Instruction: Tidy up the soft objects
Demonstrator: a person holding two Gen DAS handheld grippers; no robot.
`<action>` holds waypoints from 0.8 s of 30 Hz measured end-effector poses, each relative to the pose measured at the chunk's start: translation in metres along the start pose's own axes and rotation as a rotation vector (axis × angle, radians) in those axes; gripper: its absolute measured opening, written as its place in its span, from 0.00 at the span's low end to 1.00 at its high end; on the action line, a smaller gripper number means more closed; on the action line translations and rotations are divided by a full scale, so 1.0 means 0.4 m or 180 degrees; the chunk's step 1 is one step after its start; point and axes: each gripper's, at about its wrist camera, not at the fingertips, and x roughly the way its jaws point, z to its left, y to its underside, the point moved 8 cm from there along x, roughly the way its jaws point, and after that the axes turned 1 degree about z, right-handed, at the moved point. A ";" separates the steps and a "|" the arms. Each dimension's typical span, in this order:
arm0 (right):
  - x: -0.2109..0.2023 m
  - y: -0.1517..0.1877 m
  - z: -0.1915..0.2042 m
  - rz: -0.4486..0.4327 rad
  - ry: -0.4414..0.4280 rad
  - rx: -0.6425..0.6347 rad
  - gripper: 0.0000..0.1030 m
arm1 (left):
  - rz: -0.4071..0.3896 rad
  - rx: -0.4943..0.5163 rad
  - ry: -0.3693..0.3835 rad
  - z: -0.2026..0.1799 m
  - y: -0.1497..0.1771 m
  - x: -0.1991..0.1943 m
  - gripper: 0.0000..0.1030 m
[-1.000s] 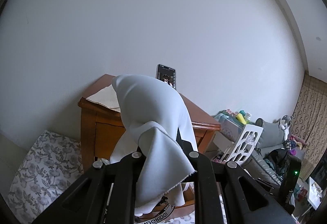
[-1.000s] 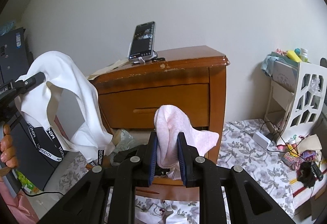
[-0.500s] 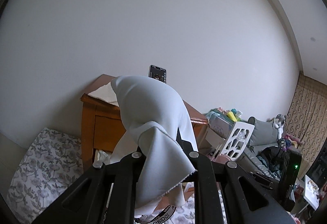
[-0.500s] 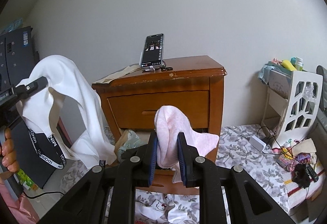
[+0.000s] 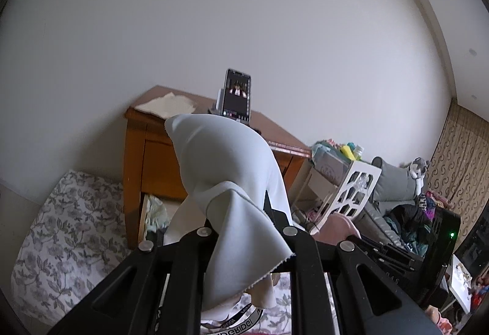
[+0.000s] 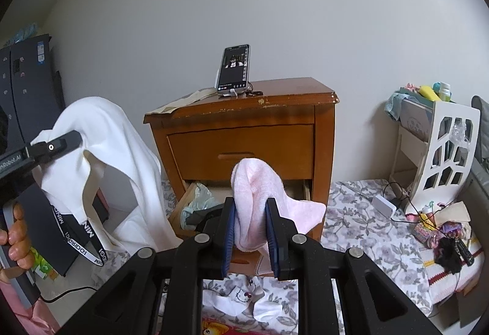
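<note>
Pink sock (image 6: 255, 206) sat pinched between the blue pads of your right gripper (image 6: 250, 235), hanging over the bed. Your left gripper (image 5: 244, 238) was clamped on a white cloth (image 5: 227, 179) that draped over its fingers, a black lanyard (image 6: 78, 235) dangling below. Beyond stood the wooden nightstand (image 6: 244, 133), its lower drawer (image 6: 189, 200) pulled open, a phone (image 6: 233, 67) propped on top.

Two black two-finger grippers: the right gripper (image 6: 250, 231) at six o'clock, the left gripper (image 6: 65, 143) at nine. Each pinches one cloth: one fuzzy pink cloth (image 6: 256, 182), one white fabric garment (image 6: 122, 151). One brown wooden nightstand (image 6: 244, 133) carries one upright black smartphone (image 6: 233, 67). One white cut-out rack (image 6: 443, 151) stands at three o'clock.
</note>
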 end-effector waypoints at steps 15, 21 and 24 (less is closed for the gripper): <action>0.098 0.099 -0.027 0.0426 0.0035 0.0093 0.20 | 0.0560 -0.0106 -0.0085 0.044 0.139 0.105 0.14; 0.148 0.154 -0.044 0.0648 0.0055 0.0148 0.20 | 0.0831 -0.0168 -0.0131 0.068 0.207 0.156 0.14; 0.175 0.182 -0.049 0.0768 0.0047 0.0164 0.20 | 0.0976 -0.0193 -0.0173 0.085 0.244 0.181 0.14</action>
